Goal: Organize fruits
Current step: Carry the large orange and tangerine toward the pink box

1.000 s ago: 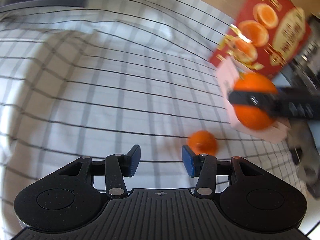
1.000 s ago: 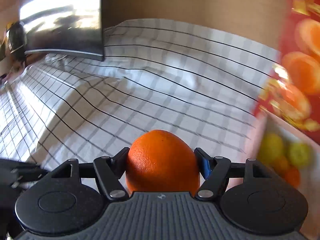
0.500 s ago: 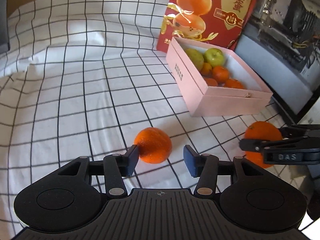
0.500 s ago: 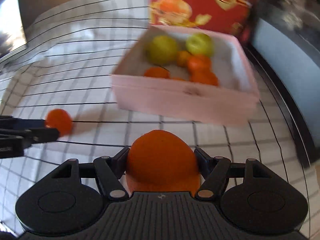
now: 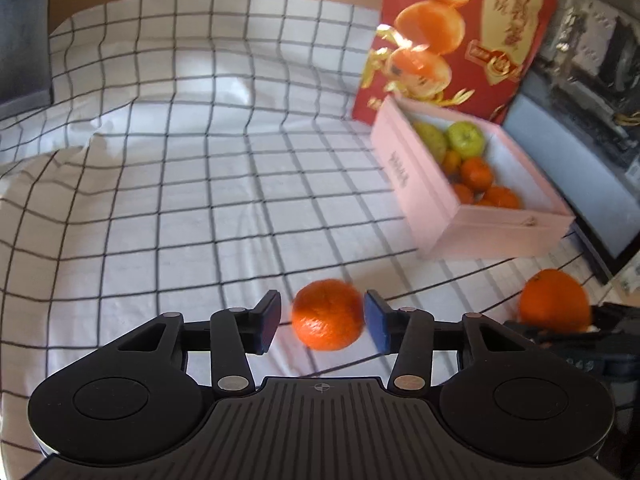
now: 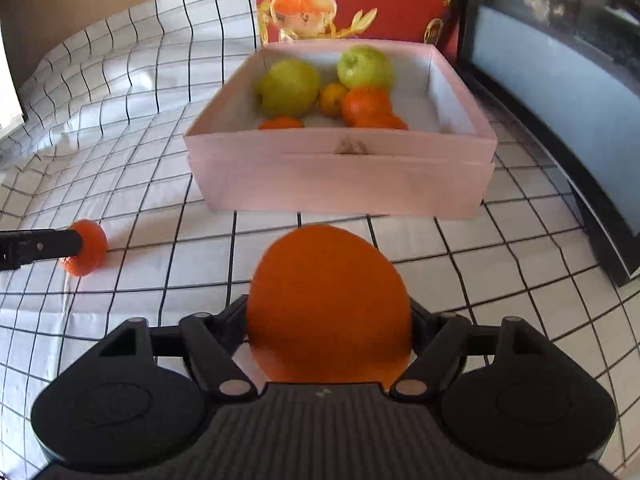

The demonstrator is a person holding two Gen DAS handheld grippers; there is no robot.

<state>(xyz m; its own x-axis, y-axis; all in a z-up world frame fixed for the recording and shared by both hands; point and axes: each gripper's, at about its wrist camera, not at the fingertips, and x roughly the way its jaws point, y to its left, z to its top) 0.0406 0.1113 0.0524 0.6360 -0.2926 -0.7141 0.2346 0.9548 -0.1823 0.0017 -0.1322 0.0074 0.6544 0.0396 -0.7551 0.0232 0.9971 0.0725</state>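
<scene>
Your left tool (image 5: 320, 322) straddles a small round orange mandarin (image 5: 328, 314) lying on the white black-checked cloth (image 5: 180, 200) of the bench, positioned for a pickup toward the pale pink open cardboard box (image 6: 340, 168) where green apples and other mandarins already sit. Its jaws are closing; one blue pad touches the fruit, the other stands clear. Your right tool (image 6: 329, 320) cradles a large smooth orange (image 6: 328, 300) just short of the box, jaws opening around it.
</scene>
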